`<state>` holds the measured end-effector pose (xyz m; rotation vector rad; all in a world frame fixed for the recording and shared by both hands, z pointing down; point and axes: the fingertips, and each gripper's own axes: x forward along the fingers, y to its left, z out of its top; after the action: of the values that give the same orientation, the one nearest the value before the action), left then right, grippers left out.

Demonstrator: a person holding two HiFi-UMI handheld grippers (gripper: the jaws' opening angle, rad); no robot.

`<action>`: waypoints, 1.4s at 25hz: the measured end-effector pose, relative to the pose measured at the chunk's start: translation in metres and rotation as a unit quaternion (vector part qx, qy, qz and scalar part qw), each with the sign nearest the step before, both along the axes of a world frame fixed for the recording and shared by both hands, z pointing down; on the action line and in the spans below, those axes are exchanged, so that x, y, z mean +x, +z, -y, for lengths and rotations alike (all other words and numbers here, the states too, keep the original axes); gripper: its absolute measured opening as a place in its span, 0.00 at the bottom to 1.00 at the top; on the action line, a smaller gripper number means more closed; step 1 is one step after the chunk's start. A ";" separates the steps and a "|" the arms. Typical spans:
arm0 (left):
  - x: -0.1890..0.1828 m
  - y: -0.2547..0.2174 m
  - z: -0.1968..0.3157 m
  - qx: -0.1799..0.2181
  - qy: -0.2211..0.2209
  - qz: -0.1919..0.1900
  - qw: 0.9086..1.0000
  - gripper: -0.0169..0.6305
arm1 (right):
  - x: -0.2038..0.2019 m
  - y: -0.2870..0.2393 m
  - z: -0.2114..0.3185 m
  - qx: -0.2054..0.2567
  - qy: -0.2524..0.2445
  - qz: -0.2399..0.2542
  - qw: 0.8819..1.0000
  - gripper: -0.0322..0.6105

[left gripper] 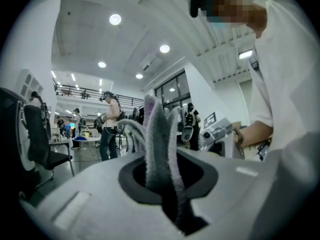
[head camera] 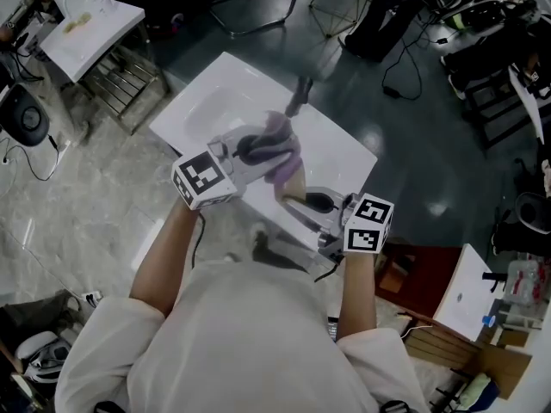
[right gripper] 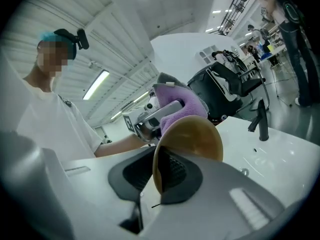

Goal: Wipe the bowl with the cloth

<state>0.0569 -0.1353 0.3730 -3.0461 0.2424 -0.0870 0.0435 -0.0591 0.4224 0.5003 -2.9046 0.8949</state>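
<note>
A brown bowl point(right gripper: 192, 136) stands on edge, its rim clamped in my right gripper point(right gripper: 157, 176). In the head view the bowl point(head camera: 294, 184) shows as a tan sliver just ahead of the right gripper point(head camera: 300, 200). My left gripper point(head camera: 250, 150) is shut on a lilac cloth point(head camera: 281, 144), which bunches up between its jaws point(left gripper: 162, 179). The cloth point(right gripper: 182, 104) rests against the bowl's upper rim and far side. From the right gripper view, the left gripper point(right gripper: 150, 116) sits just behind the bowl. Both are held above a white sink counter point(head camera: 207, 101).
A black faucet point(head camera: 298, 96) rises at the counter's far edge, also seen as the faucet point(right gripper: 261, 116). A black chair point(right gripper: 225, 91) stands beyond it. A white rack point(head camera: 90, 20) is at far left. Cables and bags lie on the dark floor point(head camera: 405, 76).
</note>
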 end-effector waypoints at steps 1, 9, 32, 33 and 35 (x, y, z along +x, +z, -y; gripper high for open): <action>-0.002 0.006 0.005 -0.003 -0.010 0.007 1.000 0.11 | 0.001 0.000 0.000 -0.005 0.002 0.006 1.000 0.08; -0.008 0.060 0.015 -0.035 -0.052 0.069 0.996 0.11 | 0.006 -0.018 0.004 -0.002 0.014 0.049 0.999 0.08; -0.008 0.015 -0.025 -0.107 -0.032 -0.088 0.990 0.11 | 0.031 -0.018 0.047 0.022 0.125 0.029 0.991 0.07; -0.008 0.008 -0.022 -0.099 -0.034 -0.087 0.991 0.11 | 0.029 -0.016 0.045 0.023 0.119 0.021 0.992 0.07; -0.009 -0.003 -0.017 -0.085 -0.040 -0.085 0.992 0.11 | 0.024 -0.013 0.041 0.023 0.107 0.011 0.994 0.07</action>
<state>0.0477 -0.1186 0.3703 -3.2160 0.3897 0.1558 0.0671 -0.1005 0.4099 0.8225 -2.9393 0.8616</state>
